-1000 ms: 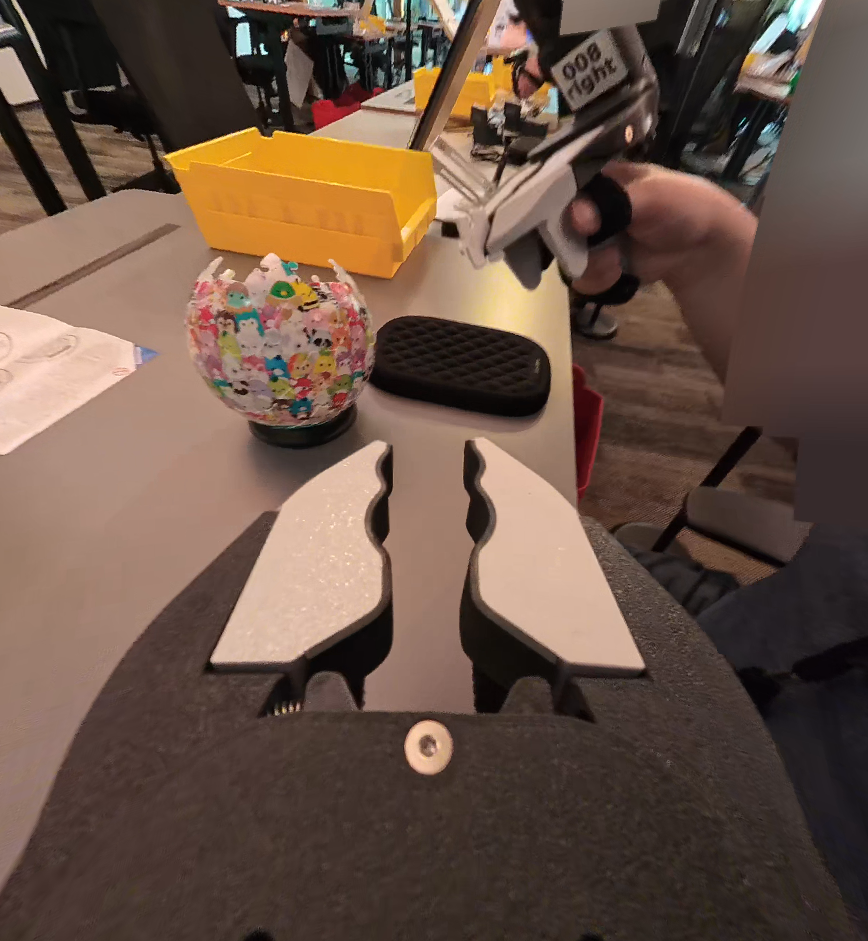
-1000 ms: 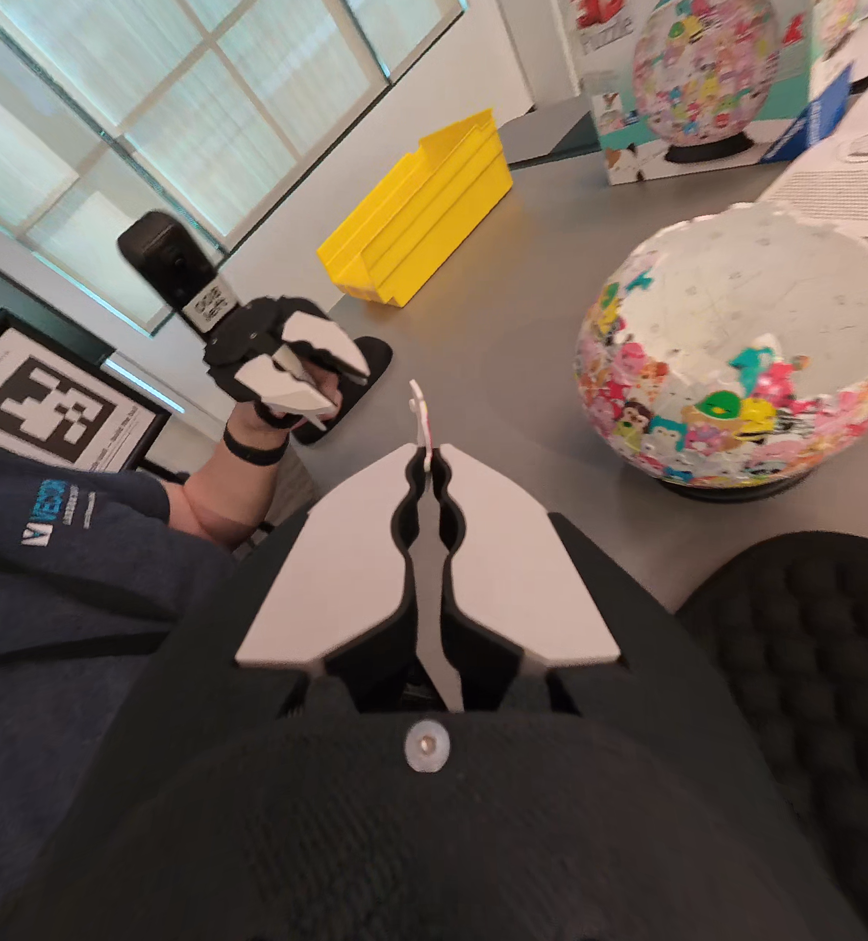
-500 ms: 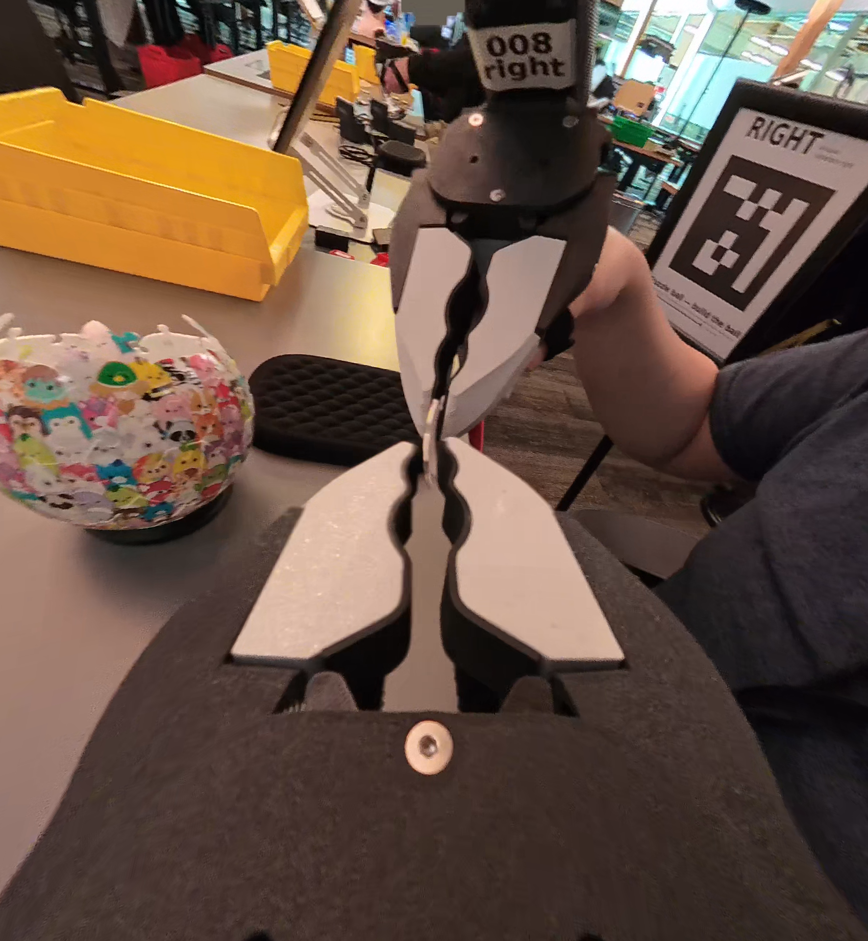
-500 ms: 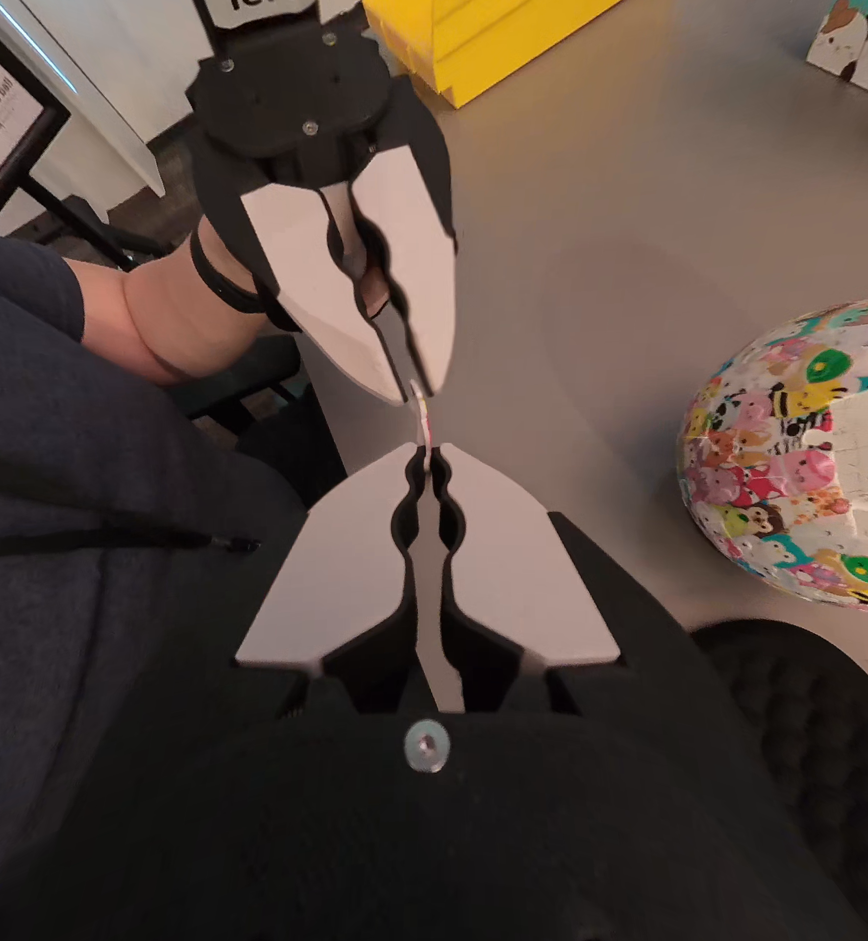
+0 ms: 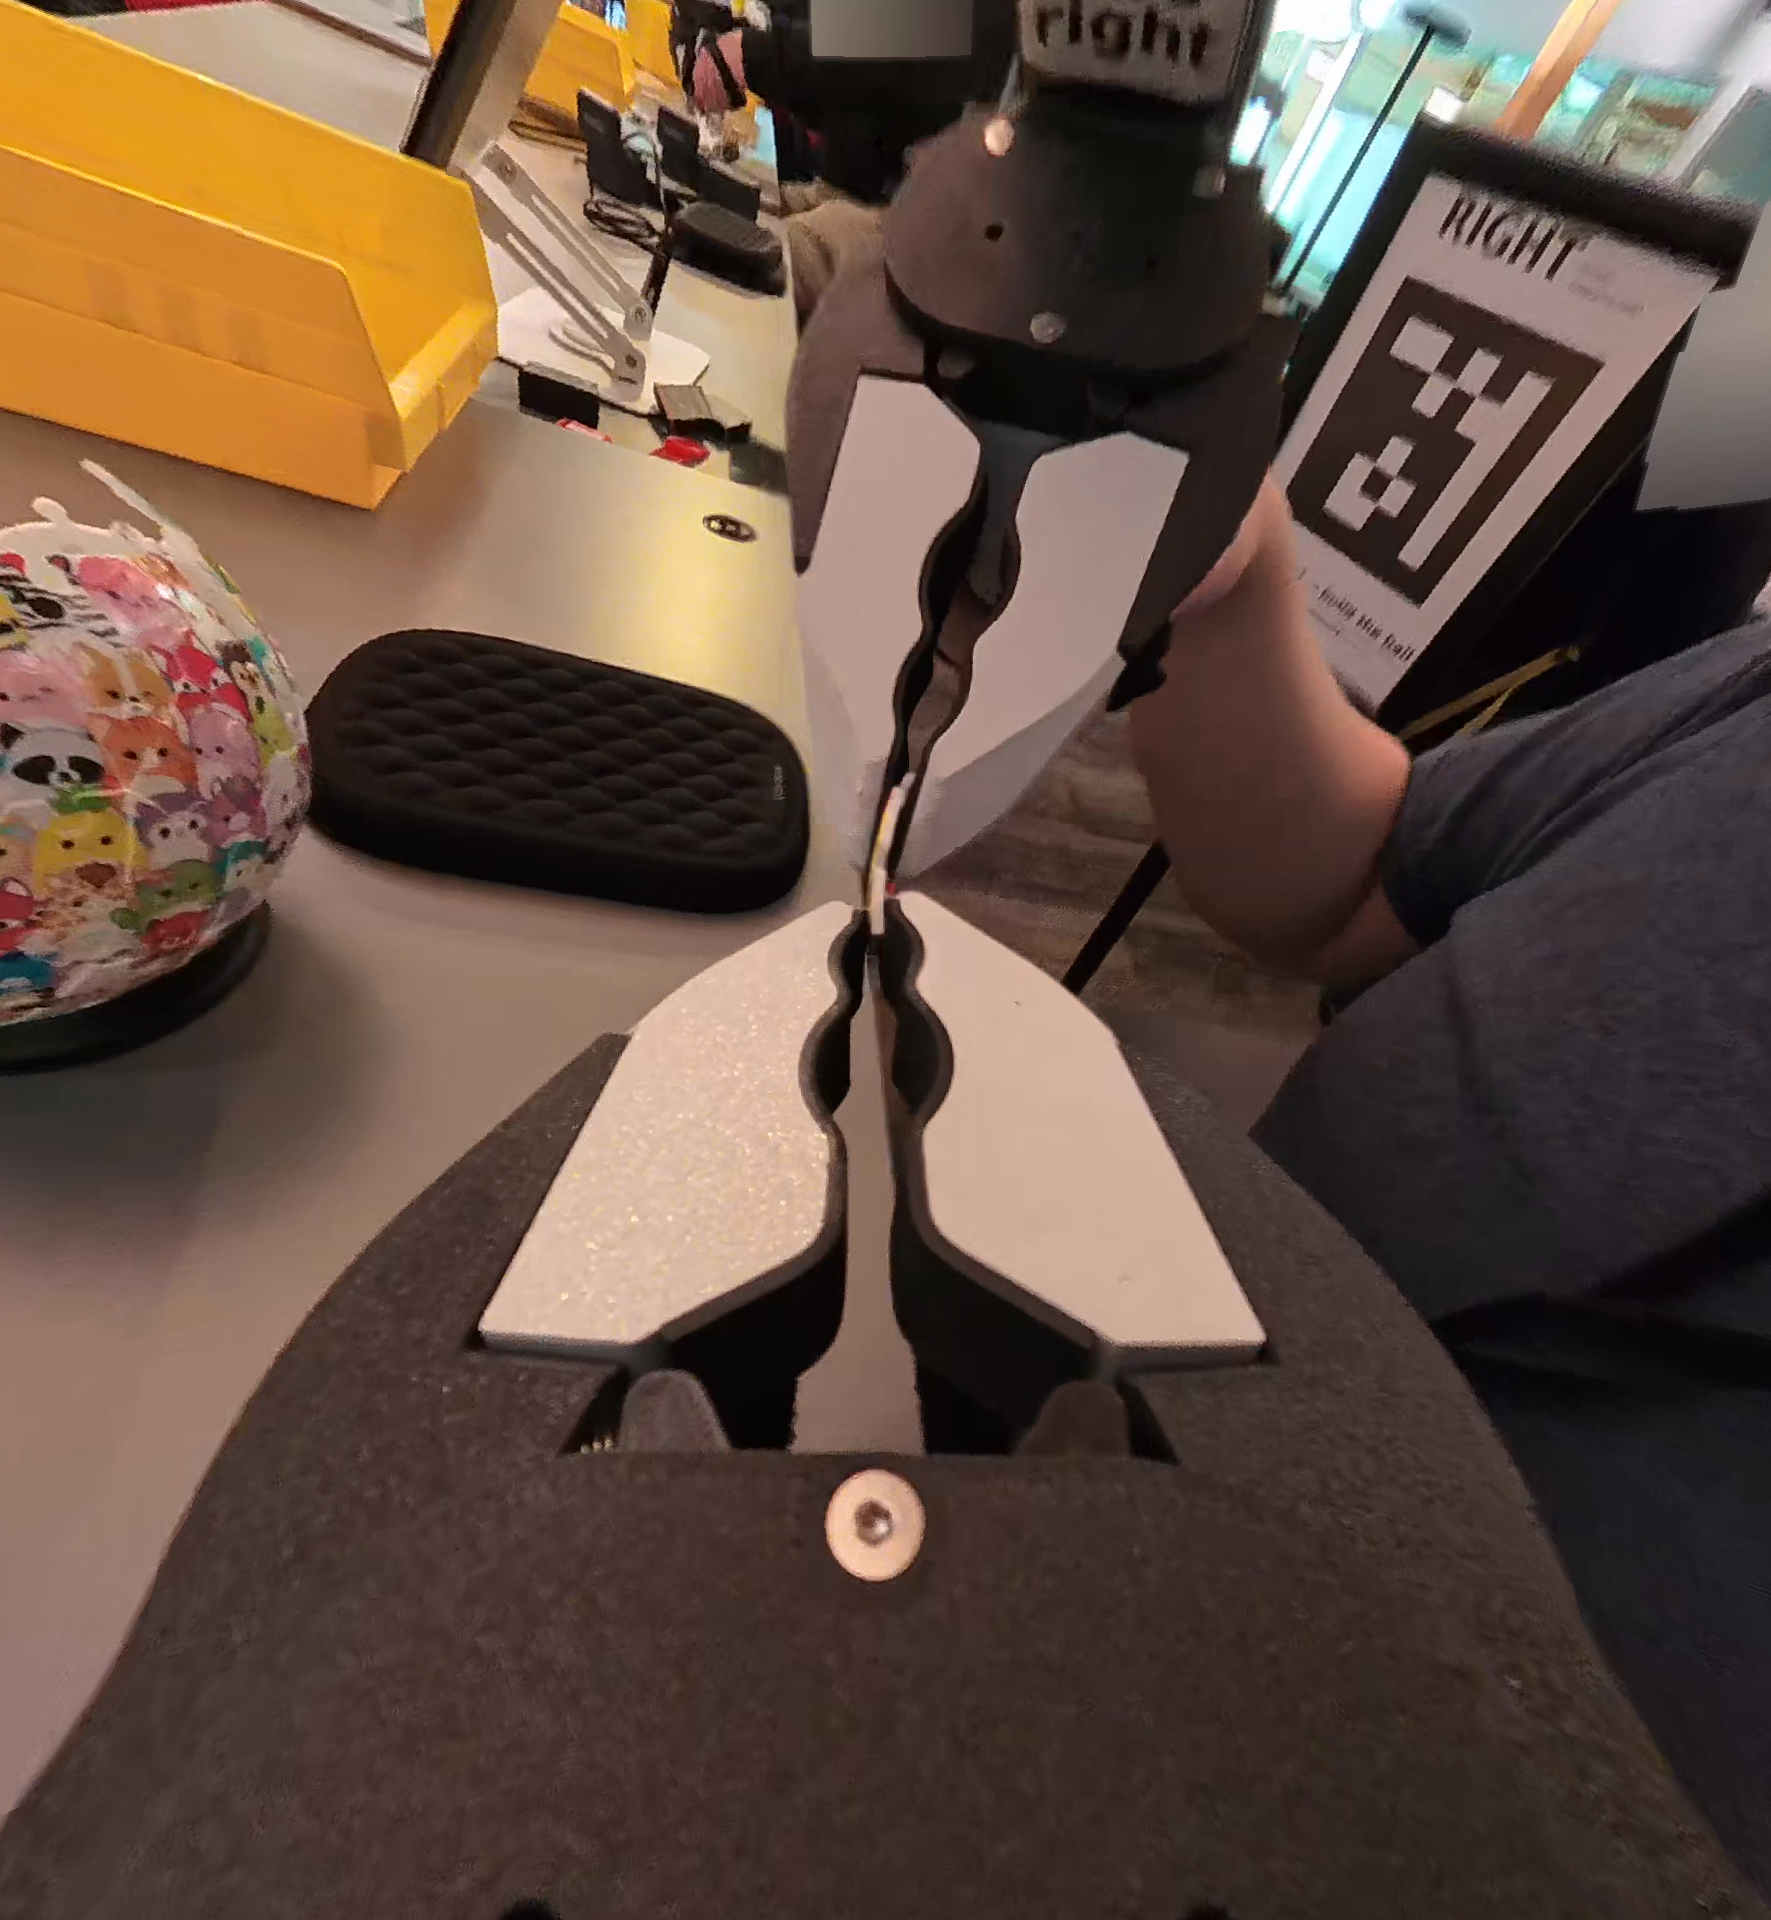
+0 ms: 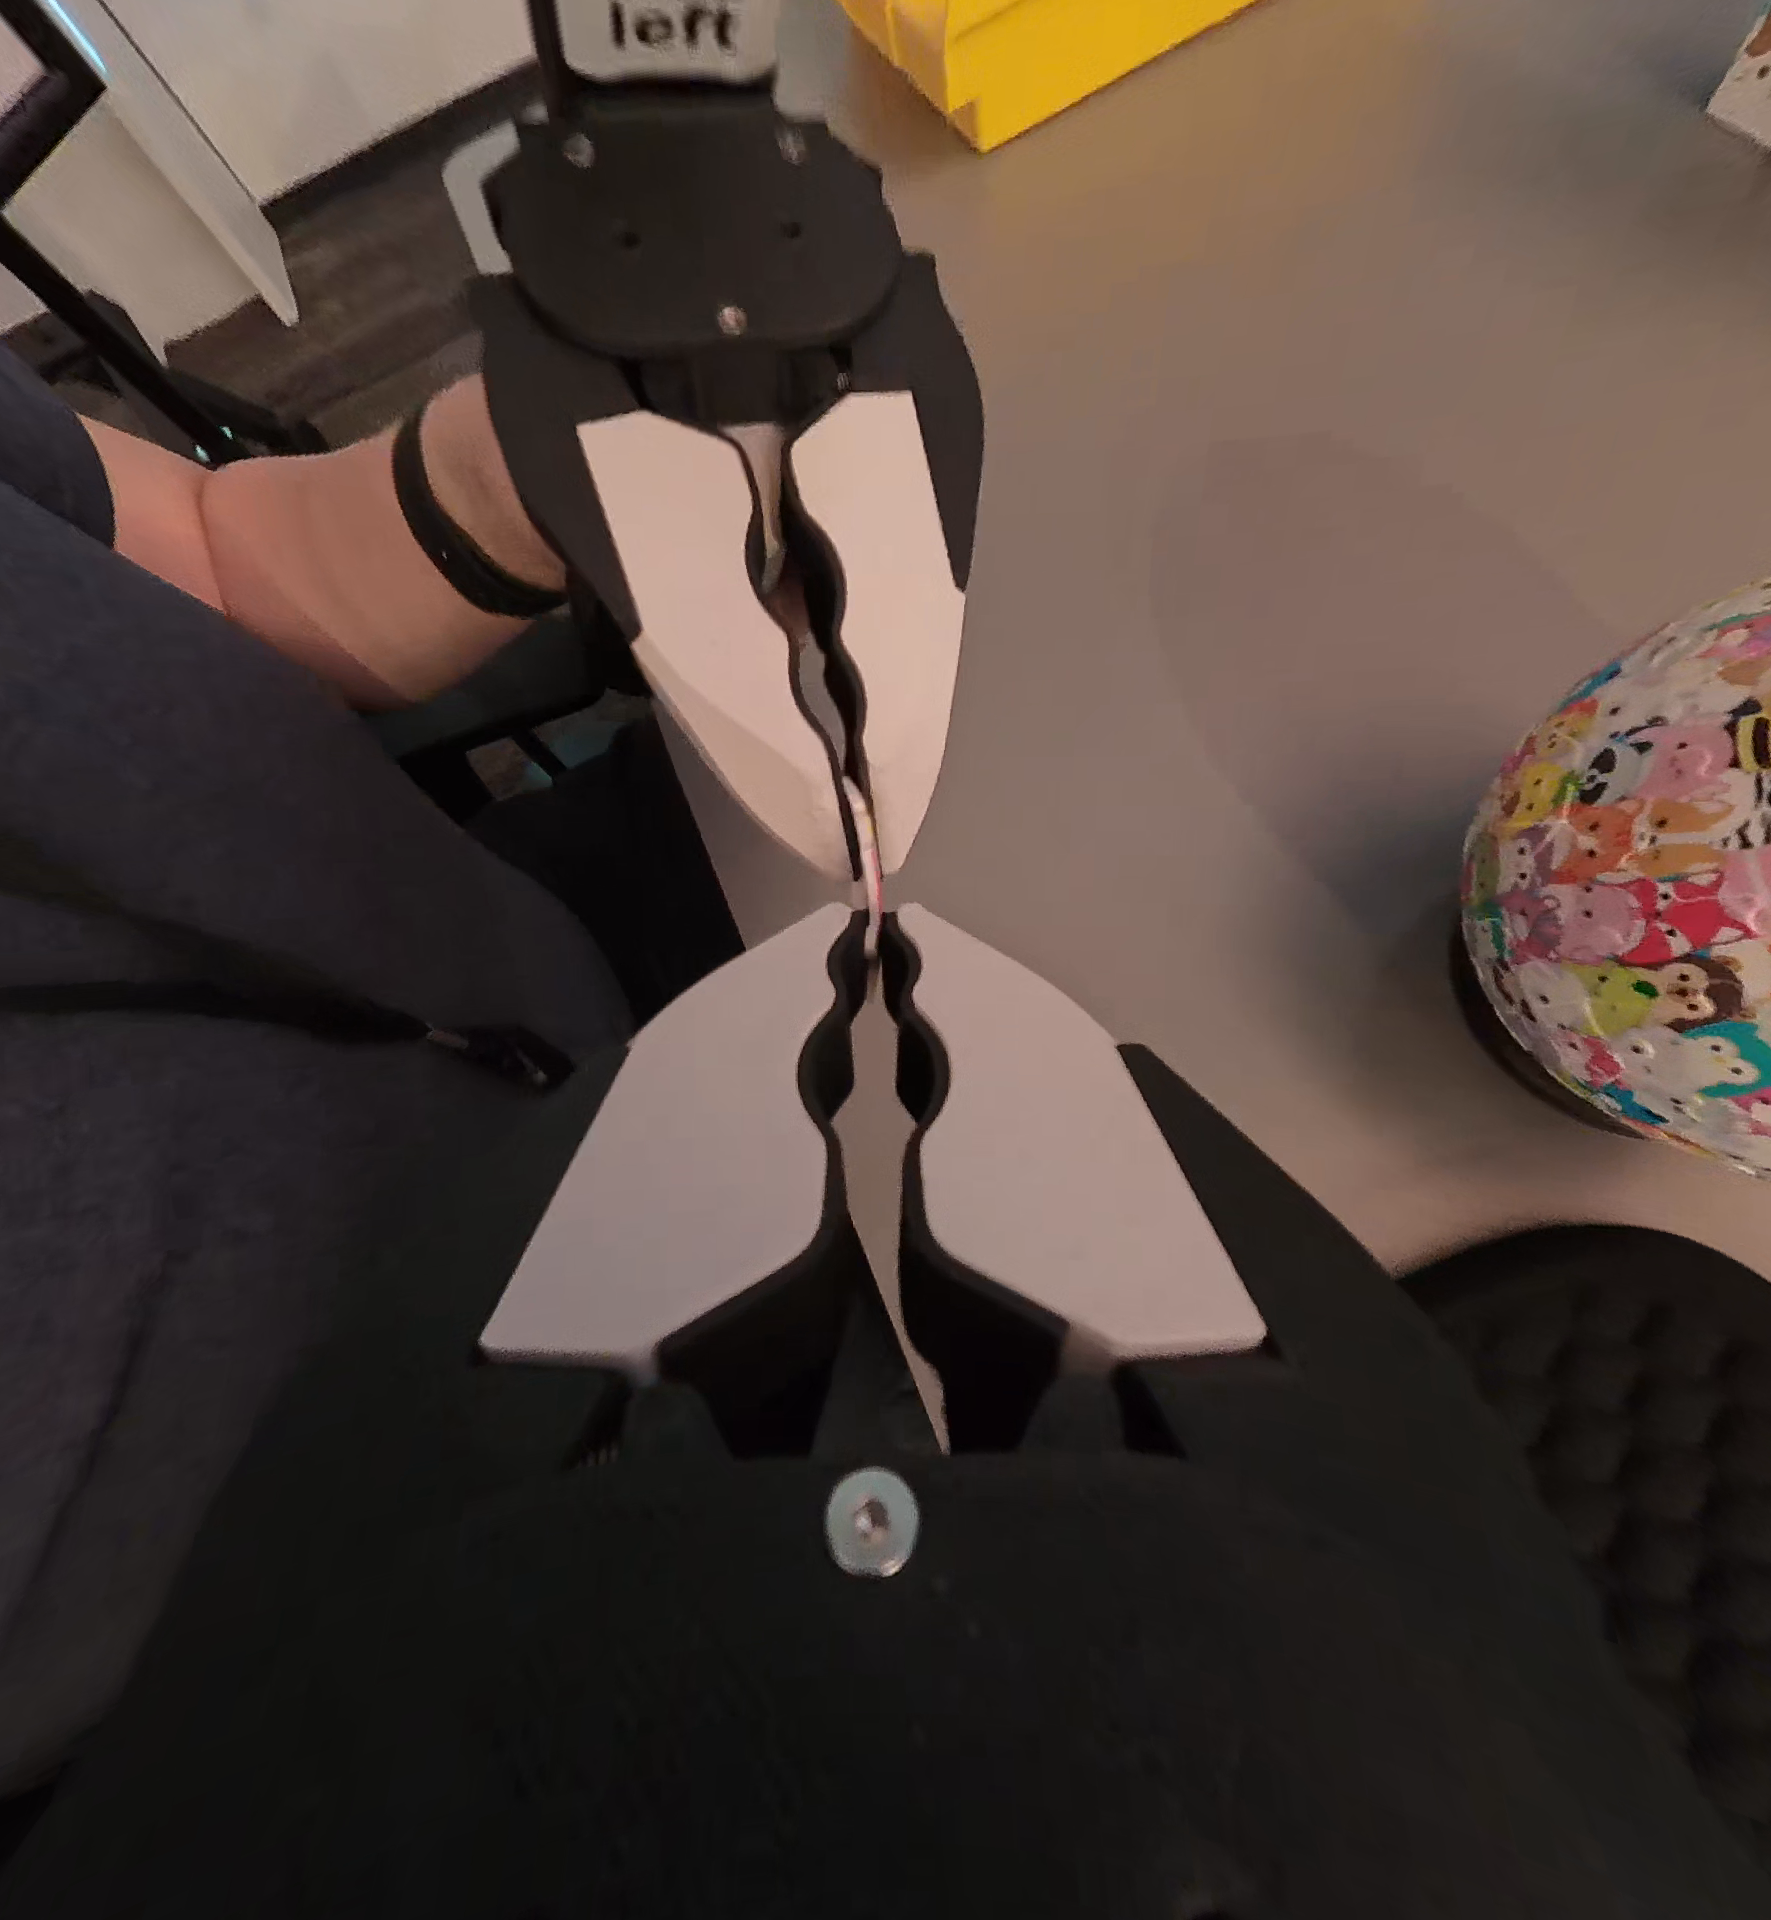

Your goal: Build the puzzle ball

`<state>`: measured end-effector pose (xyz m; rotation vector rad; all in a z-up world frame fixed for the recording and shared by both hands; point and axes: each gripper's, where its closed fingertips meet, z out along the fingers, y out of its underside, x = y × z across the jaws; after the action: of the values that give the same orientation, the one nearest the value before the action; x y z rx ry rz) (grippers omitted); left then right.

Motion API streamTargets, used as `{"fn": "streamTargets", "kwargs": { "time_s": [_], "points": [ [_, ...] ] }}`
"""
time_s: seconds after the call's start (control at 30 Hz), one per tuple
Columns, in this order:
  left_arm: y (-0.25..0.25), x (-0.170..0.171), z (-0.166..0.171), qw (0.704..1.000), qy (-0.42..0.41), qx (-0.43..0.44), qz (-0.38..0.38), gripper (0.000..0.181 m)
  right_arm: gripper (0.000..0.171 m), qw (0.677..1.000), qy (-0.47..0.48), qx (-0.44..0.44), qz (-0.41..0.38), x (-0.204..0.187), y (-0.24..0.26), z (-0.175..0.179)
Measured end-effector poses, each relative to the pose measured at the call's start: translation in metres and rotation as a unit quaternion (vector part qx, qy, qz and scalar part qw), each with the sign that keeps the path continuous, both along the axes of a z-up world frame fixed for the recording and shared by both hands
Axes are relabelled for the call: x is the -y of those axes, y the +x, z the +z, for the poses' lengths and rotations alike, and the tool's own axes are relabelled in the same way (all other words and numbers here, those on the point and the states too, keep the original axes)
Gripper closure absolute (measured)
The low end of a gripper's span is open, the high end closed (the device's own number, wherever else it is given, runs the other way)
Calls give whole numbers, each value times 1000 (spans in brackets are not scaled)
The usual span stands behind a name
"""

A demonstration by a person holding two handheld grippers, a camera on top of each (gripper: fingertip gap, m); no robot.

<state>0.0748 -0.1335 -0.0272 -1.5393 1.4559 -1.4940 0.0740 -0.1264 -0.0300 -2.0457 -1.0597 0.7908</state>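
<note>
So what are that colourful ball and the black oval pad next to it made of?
The puzzle ball looks like thin glossy plastic or coated card: its printed surface shows highlights, and the jagged top rim is white. I cannot tell which. The black pad looks like soft matte foam or fabric-covered rubber, judging by its quilted diamond texture, rounded edges and lack of shine.

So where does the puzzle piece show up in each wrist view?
Left wrist view: puzzle piece near centre, edge-on, pinched between the tips of the left gripper and the right gripper.
Right wrist view: puzzle piece again near centre, between both grippers' tips.
Shared landmark: the puzzle ball, at the left edge in the left view and the right edge in the right.
</note>
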Motion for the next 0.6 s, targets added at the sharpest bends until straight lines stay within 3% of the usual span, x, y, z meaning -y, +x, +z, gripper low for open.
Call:
{"fn": "streamTargets", "kwargs": {
  "time_s": [0.4,0.6],
  "points": [
    [-4,-2,10,992,-112,51,20,179,168,996,4,-89,-28,-3,-5,13],
    [-7,-15,18,990,-114,76,31,179,168,989,10,-146,-34,-16,-9,23]
  ]
}}
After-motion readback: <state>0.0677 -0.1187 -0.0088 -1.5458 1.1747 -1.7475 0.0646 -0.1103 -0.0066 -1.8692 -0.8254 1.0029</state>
